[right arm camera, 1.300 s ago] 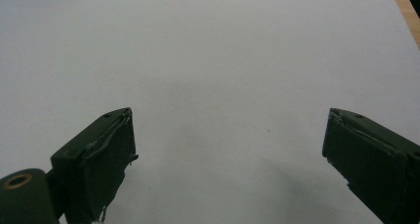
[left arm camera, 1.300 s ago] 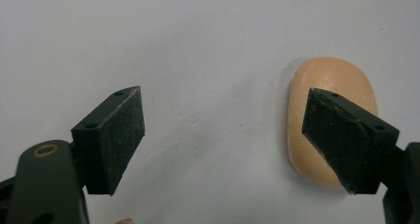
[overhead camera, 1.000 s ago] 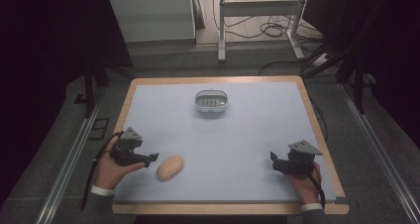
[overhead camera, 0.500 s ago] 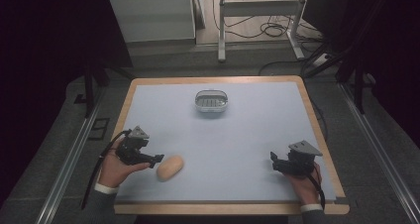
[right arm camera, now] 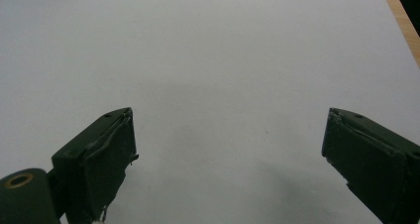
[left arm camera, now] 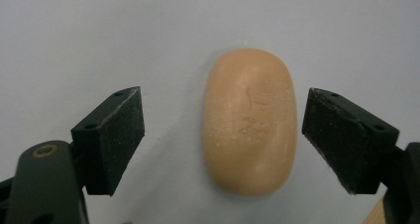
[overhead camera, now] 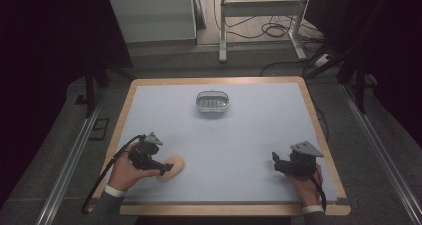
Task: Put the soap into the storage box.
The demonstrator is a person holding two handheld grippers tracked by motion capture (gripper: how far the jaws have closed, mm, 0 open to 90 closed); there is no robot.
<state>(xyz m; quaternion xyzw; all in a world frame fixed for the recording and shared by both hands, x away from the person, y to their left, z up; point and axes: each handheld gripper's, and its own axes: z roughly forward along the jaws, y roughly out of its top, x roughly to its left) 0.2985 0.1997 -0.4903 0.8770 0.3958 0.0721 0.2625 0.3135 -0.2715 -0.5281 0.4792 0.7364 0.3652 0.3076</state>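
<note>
A peach oval soap bar [overhead camera: 174,166] lies flat on the pale blue table top near the front left. My left gripper [overhead camera: 165,168] is open, its jaws reaching over the bar. In the left gripper view the soap bar [left arm camera: 250,120] lies between the two black pads [left arm camera: 116,135], nearer the right one, with a gap on each side; the left gripper [left arm camera: 225,130] is not touching it. My right gripper [overhead camera: 275,163] rests near the front right, open, and the right gripper [right arm camera: 228,159] has only bare table between its jaws.
A small metal oval dish [overhead camera: 212,102] stands at the back middle of the table [overhead camera: 249,135]. A wooden rim [overhead camera: 318,120] borders the table. Beyond the far edge are dark floor, cables and a metal frame.
My left gripper has moved right toward the soap bar, and its open jaws now straddle it. The soap bar and the right gripper have not moved.
</note>
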